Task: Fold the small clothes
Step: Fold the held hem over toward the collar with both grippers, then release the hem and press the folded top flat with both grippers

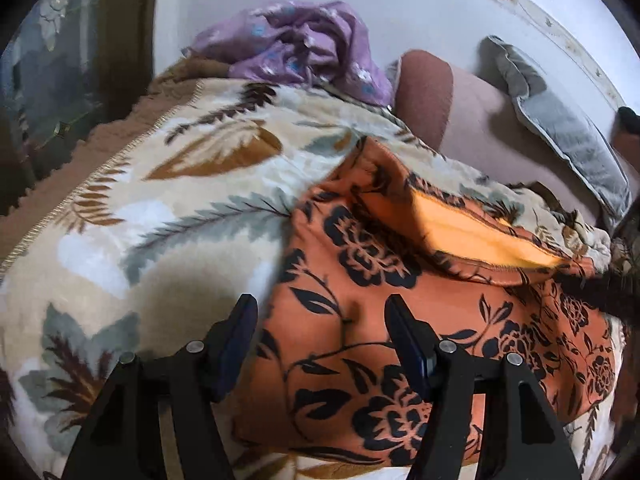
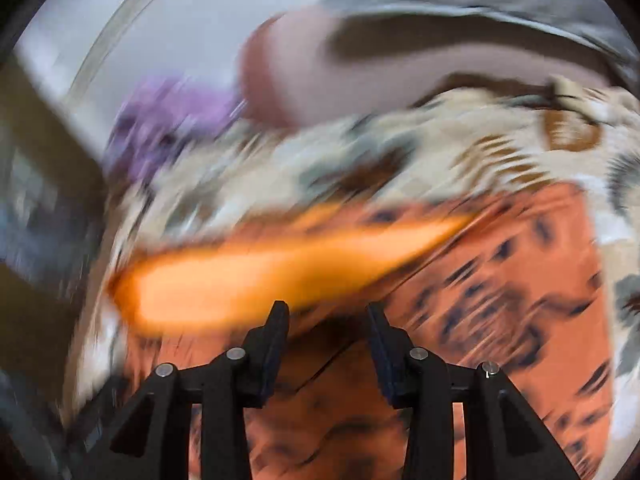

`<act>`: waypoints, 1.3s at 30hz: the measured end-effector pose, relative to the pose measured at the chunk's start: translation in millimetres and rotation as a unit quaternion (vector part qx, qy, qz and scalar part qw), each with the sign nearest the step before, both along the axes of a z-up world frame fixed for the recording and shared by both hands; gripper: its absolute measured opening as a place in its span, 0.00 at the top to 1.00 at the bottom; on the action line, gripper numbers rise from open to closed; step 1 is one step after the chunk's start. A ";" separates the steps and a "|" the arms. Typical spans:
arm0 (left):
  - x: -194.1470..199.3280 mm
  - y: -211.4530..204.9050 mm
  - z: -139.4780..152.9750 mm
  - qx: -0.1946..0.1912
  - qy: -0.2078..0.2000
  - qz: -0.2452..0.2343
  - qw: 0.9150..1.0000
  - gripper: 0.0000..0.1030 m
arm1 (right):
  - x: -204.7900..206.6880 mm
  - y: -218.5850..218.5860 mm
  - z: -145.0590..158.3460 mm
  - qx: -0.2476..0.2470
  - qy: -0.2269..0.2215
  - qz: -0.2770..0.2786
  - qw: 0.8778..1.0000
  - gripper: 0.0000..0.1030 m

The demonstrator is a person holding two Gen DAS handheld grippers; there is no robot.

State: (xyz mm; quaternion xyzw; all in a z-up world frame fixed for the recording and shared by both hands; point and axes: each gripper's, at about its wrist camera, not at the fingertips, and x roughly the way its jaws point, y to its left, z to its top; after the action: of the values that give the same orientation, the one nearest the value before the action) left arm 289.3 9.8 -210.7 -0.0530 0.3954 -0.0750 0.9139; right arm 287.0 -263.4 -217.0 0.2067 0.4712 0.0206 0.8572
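An orange garment [image 1: 400,320] printed with black flowers lies spread on the bed, over a cream blanket [image 1: 140,200] patterned with leaves, and part of it is turned back so the plain, brighter orange inside [image 1: 472,232] shows near its far edge. The left claw [image 1: 320,320] hangs just above the near left edge of the cloth, its jaws well apart with nothing between them; the edge of the garment runs roughly under the gap. The right claw [image 2: 328,316] is over the same garment, seen through heavy blur, its jaws standing partly open and, as far as I can tell, empty, with the turned-back orange flap [image 2: 260,280] just ahead of its tips. Further up the bed sits a crumpled purple cloth [image 1: 296,48], a pinkish bolster [image 1: 448,112] and a grey pillow [image 1: 560,120], all well clear of the work. The fabric looks thin, light and limp, so I'd expect it to sag and slip rather than hold a crease; it should lift with no effort but will bunch if pinched in the middle. The sensible places to take hold seem to be the hem or a corner, one claw at each end of the same edge, pinching both layers where it is doubled, so the fold carries over flat.
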 end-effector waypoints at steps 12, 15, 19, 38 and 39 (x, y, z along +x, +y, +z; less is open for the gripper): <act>12.1 17.7 -4.5 -0.005 0.026 0.024 0.999 0.35 | 132.5 67.8 -28.0 -0.075 0.040 -0.015 0.996 0.55; 16.0 15.3 -7.0 -0.008 0.035 0.009 0.999 0.35 | 126.1 49.6 -13.4 -0.040 0.018 -0.043 0.998 0.55; 10.8 8.9 0.3 -0.008 0.017 -0.001 1.000 0.35 | 75.7 29.4 13.8 -0.031 -0.009 -0.043 0.999 0.55; -24.3 -45.6 -26.1 0.144 0.019 -0.094 0.985 0.35 | -114.4 -111.6 -21.4 -0.038 0.101 -0.174 0.979 0.50; -24.0 -43.5 -22.7 0.135 0.017 -0.093 0.986 0.35 | -109.6 -112.5 -11.6 -0.036 0.083 -0.172 0.981 0.50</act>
State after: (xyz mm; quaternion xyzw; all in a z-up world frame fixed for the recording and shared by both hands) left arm 265.3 -33.8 -233.4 0.1069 0.4208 -0.1042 0.8948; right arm 177.4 -376.0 -228.6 0.2546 0.4985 -0.1614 0.8128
